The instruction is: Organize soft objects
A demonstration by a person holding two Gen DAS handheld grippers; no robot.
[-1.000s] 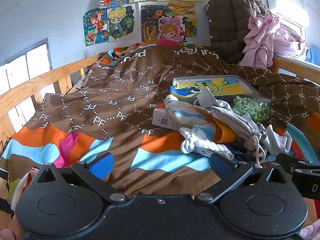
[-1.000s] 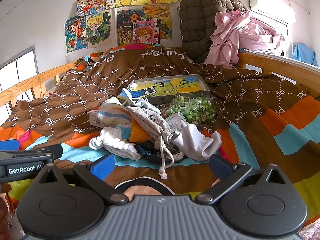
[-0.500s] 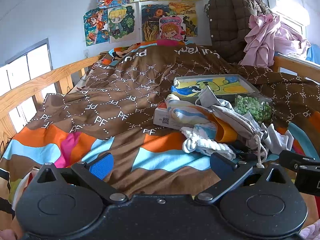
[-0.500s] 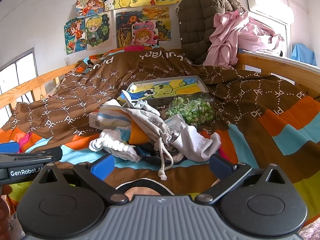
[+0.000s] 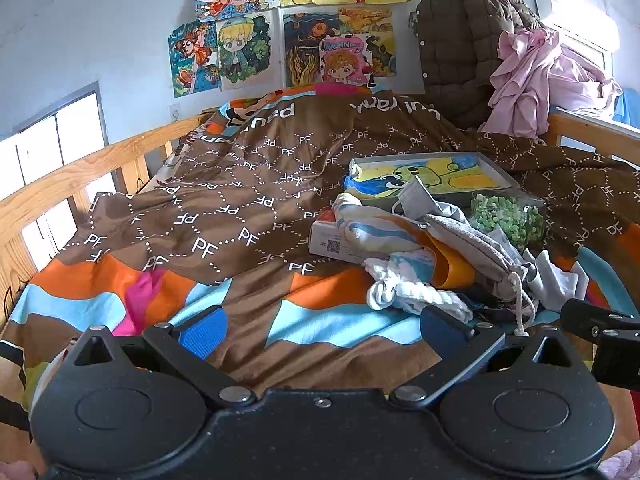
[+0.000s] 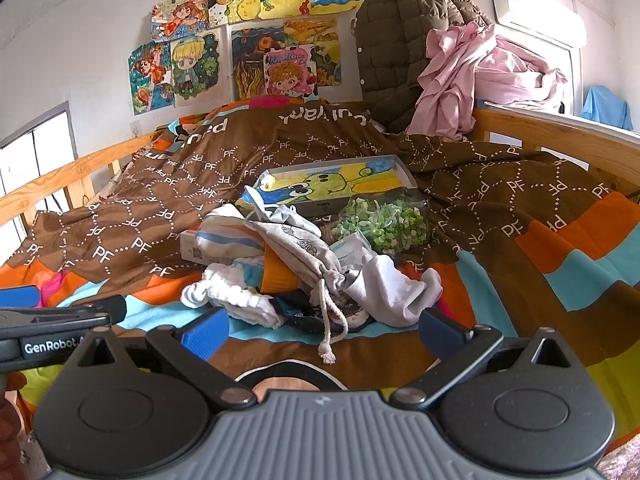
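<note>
Filling both views: a wooden-railed bed (image 6: pixel 560 136) under a brown "PF"-patterned quilt (image 6: pixel 192 200) banded in orange, blue and pink at the near end. Hung on the far wall, a cluster of bright cartoon drawings (image 6: pixel 256 40). Draped over the far right corner, a dark quilted jacket (image 6: pixel 400 40) with a crumpled pink garment (image 6: pixel 480 76) slung against it. Lying flat mid-bed, a shallow box with a yellow-and-green cartoon picture (image 6: pixel 336 184), and just near-right of it a clear bag of green pieces (image 6: pixel 384 224). Heaped in front of these, near the bed's middle, the jumble of soft objects (image 6: pixel 304 268): a striped cloth (image 6: pixel 228 236) resting on a white carton with a QR code (image 5: pixel 332 240), a grey drawstring pouch (image 6: pixel 304 248) slanting across the pile with its cord trailing toward the near edge, a pale grey cloth (image 6: pixel 392 292) to the right, a white knitted sock (image 6: pixel 232 300) at the near left, an orange piece (image 6: pixel 276 276) underneath. Hovering at the near edge in front of the pile, the right gripper (image 6: pixel 324 330), blue-padded fingers spread wide, touching nothing. Off to its left, over bare quilt, the left gripper (image 5: pixel 320 326), likewise spread and empty, with the pile to its far right.
</note>
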